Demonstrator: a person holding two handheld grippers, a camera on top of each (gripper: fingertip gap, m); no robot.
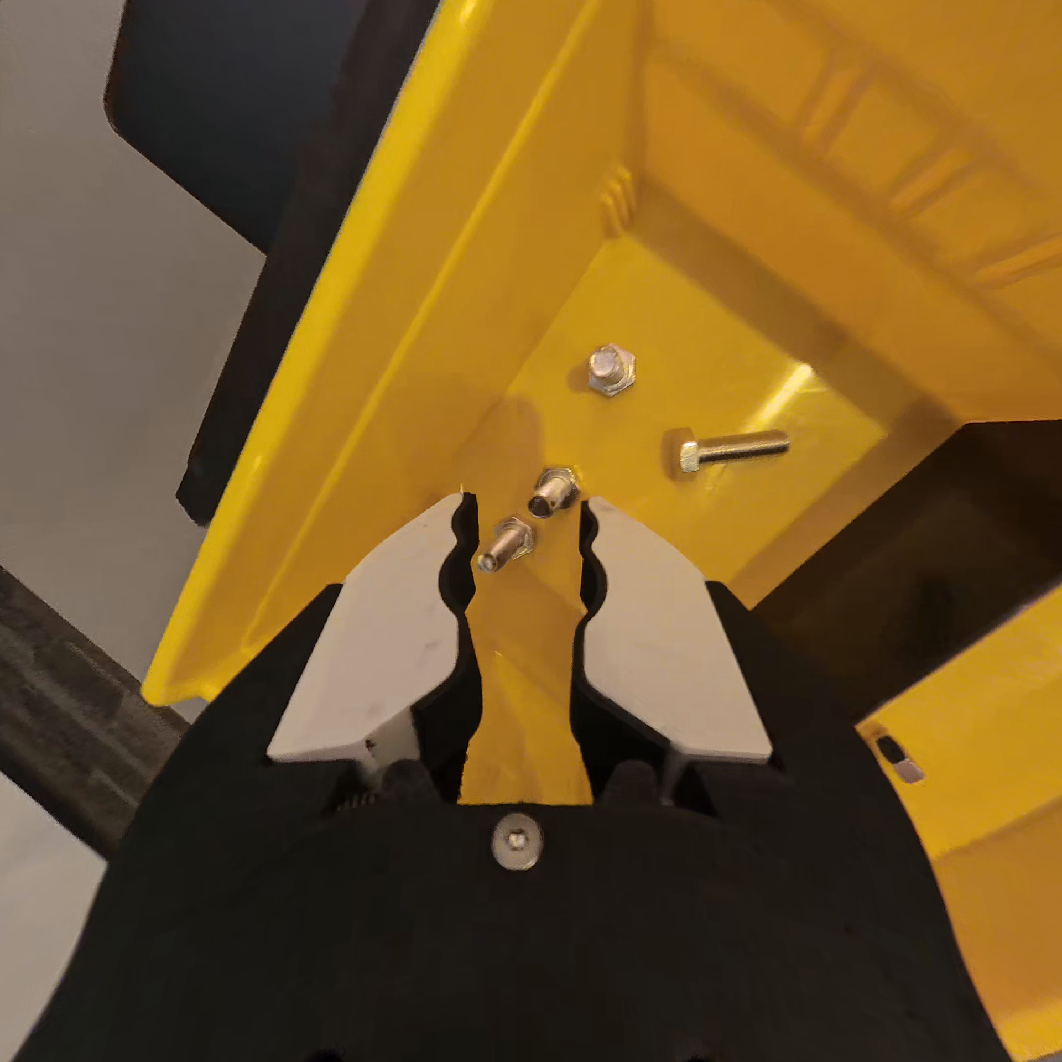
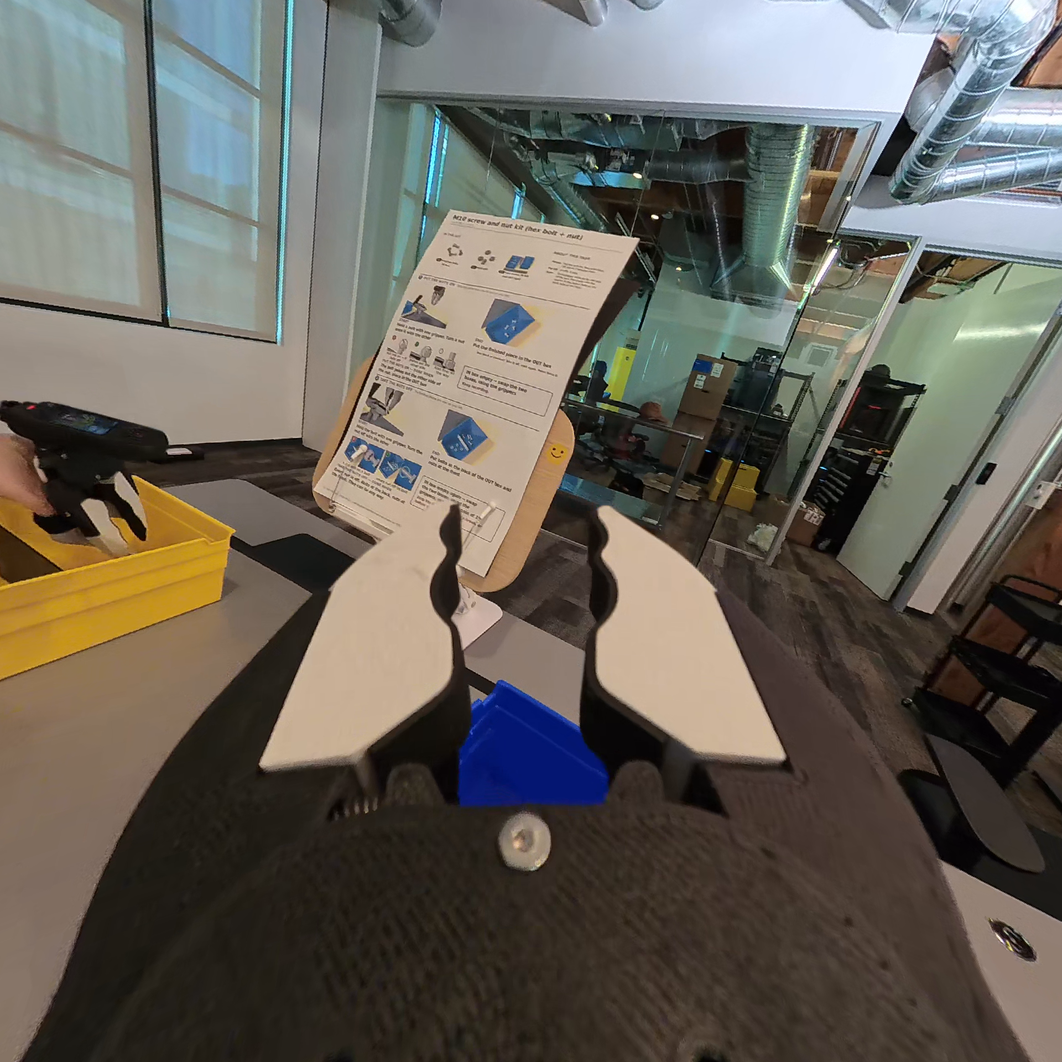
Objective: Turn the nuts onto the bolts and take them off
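Observation:
In the left wrist view my left gripper (image 1: 527,499) is open and empty, pointing down into a yellow bin (image 1: 402,322). Two bolts with nuts on them lie right at its fingertips: one (image 1: 506,543) between the tips near the left finger, one (image 1: 553,492) just beyond them. A third bolt with a nut (image 1: 612,369) stands farther in. A bare bolt (image 1: 727,451) lies on its side to the right. In the right wrist view my right gripper (image 2: 526,517) is open and empty, held above the table. The left gripper (image 2: 97,506) shows far left over the yellow bin (image 2: 115,592).
A blue bin (image 2: 528,747) sits below my right gripper on a dark mat. An instruction sheet on a wooden stand (image 2: 477,373) rises behind it. The grey table (image 2: 86,747) runs left. A second yellow bin (image 1: 988,804) shows at lower right. A hand (image 2: 17,477) holds the left gripper.

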